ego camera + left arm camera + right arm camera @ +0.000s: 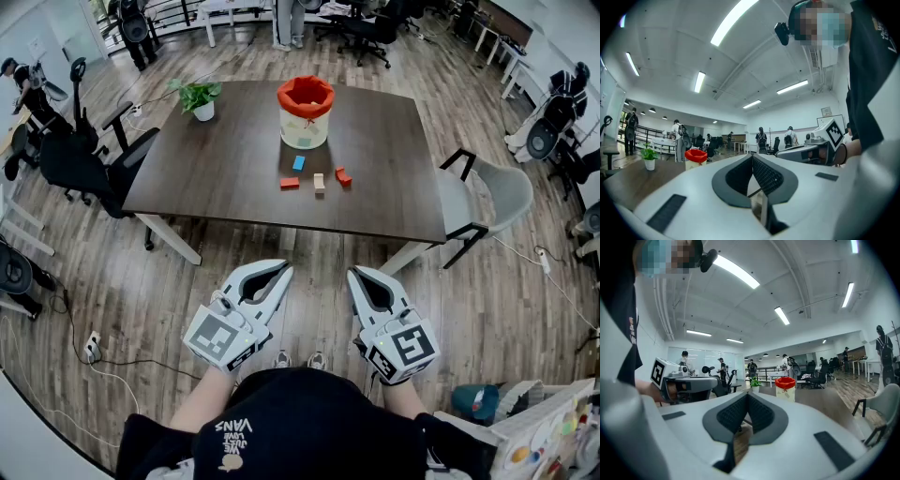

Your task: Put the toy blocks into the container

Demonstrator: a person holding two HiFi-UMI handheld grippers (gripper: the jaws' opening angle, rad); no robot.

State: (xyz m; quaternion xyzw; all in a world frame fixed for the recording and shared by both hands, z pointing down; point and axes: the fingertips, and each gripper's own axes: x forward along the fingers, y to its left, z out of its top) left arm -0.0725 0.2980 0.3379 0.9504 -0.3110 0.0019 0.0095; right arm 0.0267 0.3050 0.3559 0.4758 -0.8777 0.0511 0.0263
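Both grippers are held low & level in front of the person, side by side, tips pointing at the far table. They hang over the plank floor, well short of the table's near edge.

The left gripper has its jaws shut tight w/ nothing in them. The right gripper is the same: shut, empty. Each is smooth white plastic w/ dark bumpy pads inside and a cube w/ black & white squares at the back.

The table is dark brown wood, a big rectangle. Four small blocks lie near its middle, apart from each other. The blue block is the farthest. In front of it are an orange block at left, a tan block in the middle and a red block at right.

Just beyond them stands the container: round, pale, upright, w/ a red liner folded over its rim. A small green plant in a white pot sits at the far left.
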